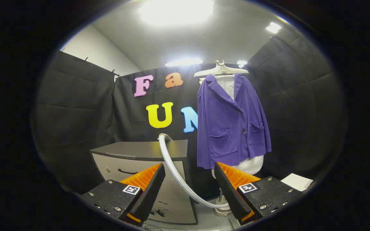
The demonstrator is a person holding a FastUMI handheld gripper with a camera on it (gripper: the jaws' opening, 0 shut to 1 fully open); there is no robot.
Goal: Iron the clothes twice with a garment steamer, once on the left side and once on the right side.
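Black cloth walls your booth; the purple jacket [231, 120] hangs on a hanger [220, 70] at one o'clock so steam can reach both sides. Your gripper [189, 187] is wide open, holding nothing, and the steamer hose [175, 166] runs between its fingers.

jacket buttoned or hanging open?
Buttoned, at least partly: the purple jacket hangs on its hanger, fronts overlapping, two buttons showing. Gripper open, empty.

Gripper [189, 175] level, facing forward, its two fingers [148, 189] spread wide apart with nothing pressed between them, tips angled slightly inward.
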